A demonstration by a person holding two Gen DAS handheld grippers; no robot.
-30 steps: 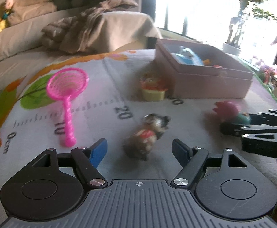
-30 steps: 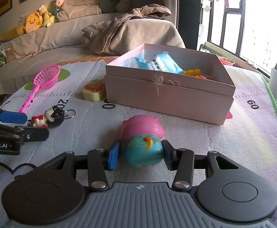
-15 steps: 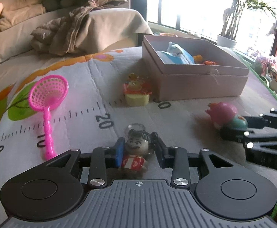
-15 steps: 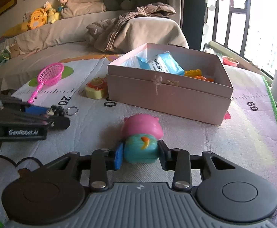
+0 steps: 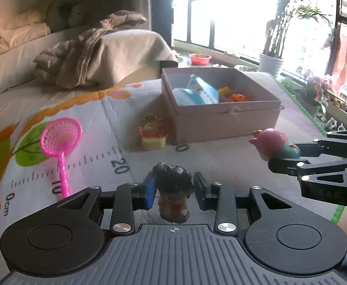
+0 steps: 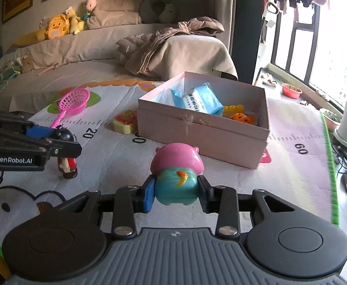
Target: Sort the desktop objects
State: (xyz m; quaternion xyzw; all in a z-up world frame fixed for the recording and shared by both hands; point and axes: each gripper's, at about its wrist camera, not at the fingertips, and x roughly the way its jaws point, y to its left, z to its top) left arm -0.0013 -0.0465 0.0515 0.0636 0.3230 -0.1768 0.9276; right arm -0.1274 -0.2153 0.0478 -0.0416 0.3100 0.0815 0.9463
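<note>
While both grippers hang over the play mat [image 6: 116, 156], each one has a toy pinched between its pads. The left gripper [image 5: 173, 190] is clamped on a little dark-haired doll [image 5: 173, 191] in red, which dangles clear of the mat. The right gripper [image 6: 176, 188] is squeezing a pig toy [image 6: 176, 168], pink head, teal body, also lifted off the mat. Further back, a yellow toy [image 6: 125, 121] sits just beside the pink box [image 6: 204, 130], right by the printed ruler marks. A pink net [image 6: 72, 102] lies off to the left of that. The box is open with blue packets [image 6: 200, 99] and orange bits [image 6: 242, 118] inside. Behind it all there's a sofa [image 6: 83, 45] with a jacket [image 6: 171, 40] dumped on it.
</note>
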